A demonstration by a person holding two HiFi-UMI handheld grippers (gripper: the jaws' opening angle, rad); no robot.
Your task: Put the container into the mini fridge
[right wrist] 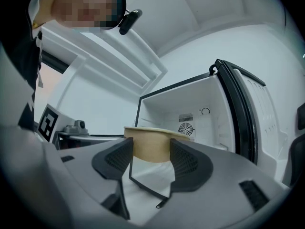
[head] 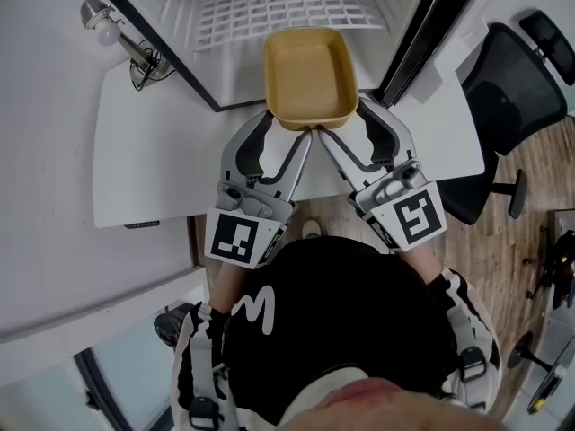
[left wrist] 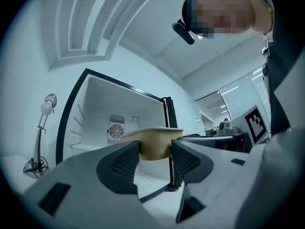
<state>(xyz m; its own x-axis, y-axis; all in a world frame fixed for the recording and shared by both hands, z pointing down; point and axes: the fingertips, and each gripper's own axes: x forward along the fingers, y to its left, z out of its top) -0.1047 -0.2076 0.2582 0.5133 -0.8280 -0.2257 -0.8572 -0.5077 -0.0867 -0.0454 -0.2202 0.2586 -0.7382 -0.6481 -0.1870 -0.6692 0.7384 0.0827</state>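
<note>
Closest to each gripper camera are the dark ribbed pads, and both pairs are pressed against the same thing. The left gripper clamps the near-left corner of a shallow tan plastic container with rounded corners. The right gripper clamps its near-right corner in the same way. Neither pair shows a gap between pad and wall.

From the head view the container is empty and hangs in the air, carried level between the left gripper and the right gripper. It sits at the mouth of the open white mini fridge with a black frame, its far end just over the threshold and its near end over the white table. A white wire shelf lies deeper inside. The black-edged door stands open on the right, and a grey desk lamp stands to the left of the fridge.

The step in hand looks like the push inward. Done well, both grippers travel forward together at one height, so the container does not twist or slip from the corner grips. The right gripper should stay clear of the door edge. I would let go only once the base rests flat on a surface inside, and open both pairs at the same time.
</note>
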